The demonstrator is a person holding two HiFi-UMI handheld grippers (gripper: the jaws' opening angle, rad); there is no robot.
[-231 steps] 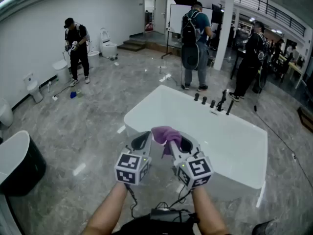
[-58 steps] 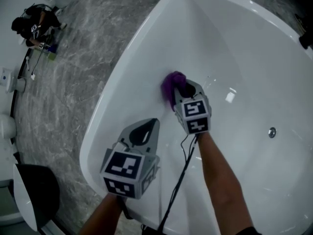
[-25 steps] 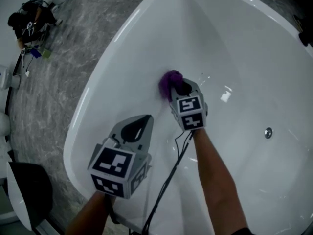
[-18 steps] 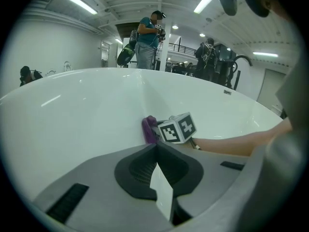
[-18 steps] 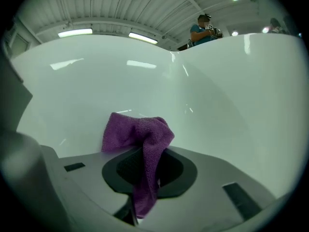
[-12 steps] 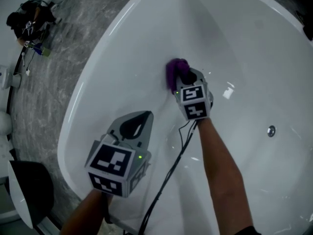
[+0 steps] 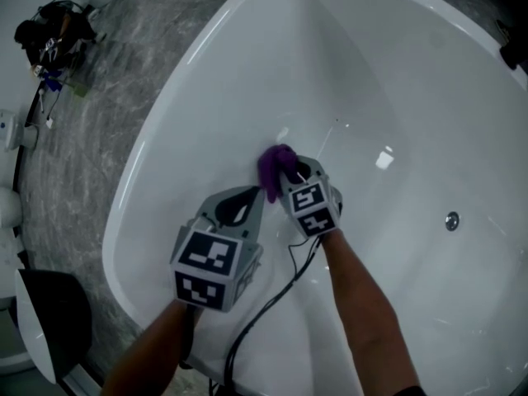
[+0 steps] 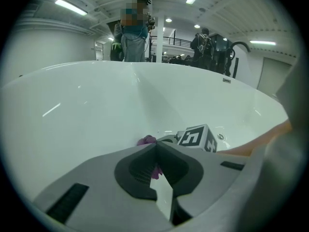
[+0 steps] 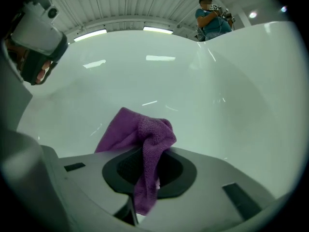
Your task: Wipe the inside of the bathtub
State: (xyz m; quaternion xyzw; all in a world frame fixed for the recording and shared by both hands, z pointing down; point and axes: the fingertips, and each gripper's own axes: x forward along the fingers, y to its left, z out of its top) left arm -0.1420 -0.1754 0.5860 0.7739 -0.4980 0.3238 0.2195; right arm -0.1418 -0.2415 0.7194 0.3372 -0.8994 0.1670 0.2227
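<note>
A large white bathtub (image 7: 206, 81) fills the head view. My right gripper (image 7: 282, 170) is shut on a purple cloth (image 7: 271, 165), pressing it against the tub's inner left wall. In the right gripper view the purple cloth (image 9: 145, 139) hangs pinched between the jaws, against the tub wall (image 9: 203, 95). My left gripper (image 7: 241, 206) is shut and empty, hovering inside the tub just left of the right one. The left gripper view shows its closed tips (image 8: 155, 146), with the purple cloth (image 8: 146, 140) and the right gripper's marker cube (image 8: 197, 137) beyond.
The tub drain (image 7: 451, 219) lies on the bottom at right. Grey marble floor (image 7: 91, 114) surrounds the tub. A black bin (image 7: 49, 320) stands at lower left. People stand beyond the tub rim (image 8: 131, 37), and one crouches at far upper left (image 7: 45, 31).
My right gripper has dragged the cloth down and toward me along the tub wall. The left gripper has drifted right, closer to the right one.
</note>
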